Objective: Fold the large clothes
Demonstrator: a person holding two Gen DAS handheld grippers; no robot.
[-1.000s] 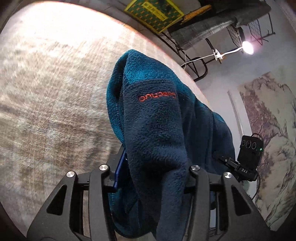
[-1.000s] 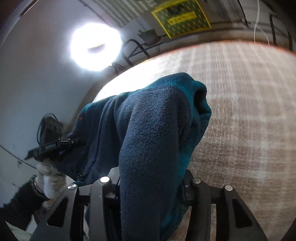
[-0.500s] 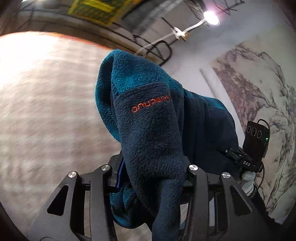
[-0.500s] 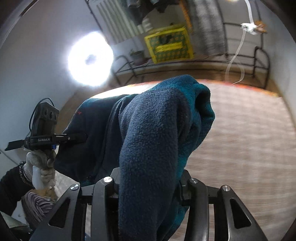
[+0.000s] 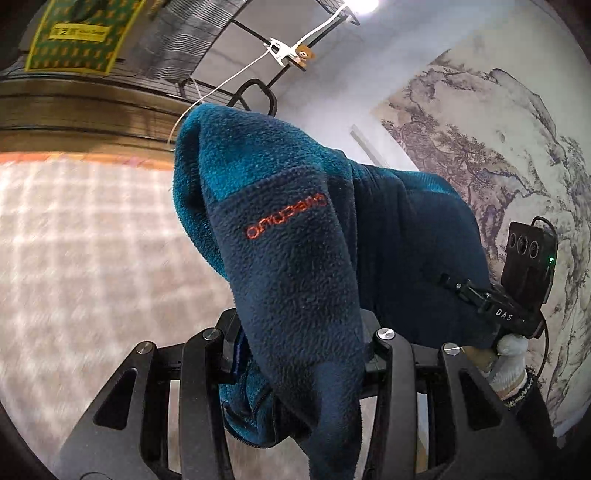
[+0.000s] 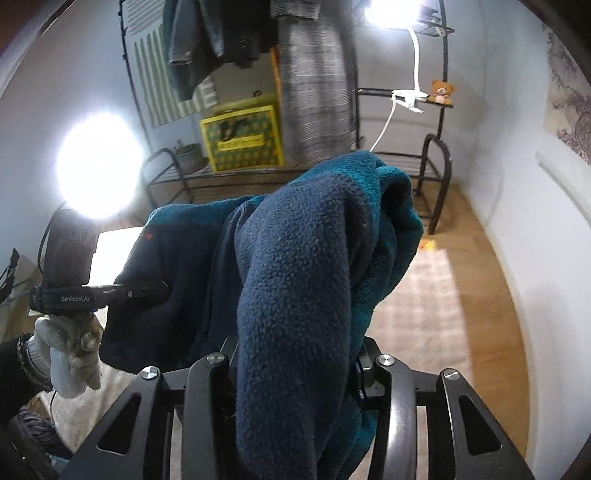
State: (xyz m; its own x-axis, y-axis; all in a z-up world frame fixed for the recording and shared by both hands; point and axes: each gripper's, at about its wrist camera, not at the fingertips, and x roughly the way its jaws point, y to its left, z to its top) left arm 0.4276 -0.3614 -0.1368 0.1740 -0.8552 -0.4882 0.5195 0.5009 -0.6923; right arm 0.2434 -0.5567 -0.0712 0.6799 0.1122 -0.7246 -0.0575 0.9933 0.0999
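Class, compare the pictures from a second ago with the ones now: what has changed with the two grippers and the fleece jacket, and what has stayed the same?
Both grippers have tilted upward, lifting the blue fleece jacket: earlier the checked carpet filled the background, now the walls, clothes rack and lamp show. Nothing was taken or released. The left gripper and right gripper stay shut on the jacket, which still drapes over their fingers.

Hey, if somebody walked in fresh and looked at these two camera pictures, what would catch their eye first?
First, the dark blue and teal fleece jacket, bunched in the middle of both views and draped over the fingers of the left gripper and the right gripper, each clamped on it. Next, its orange stitched logo, seen upside down in the left view. Then the glaring round lamp at the right view's left side.
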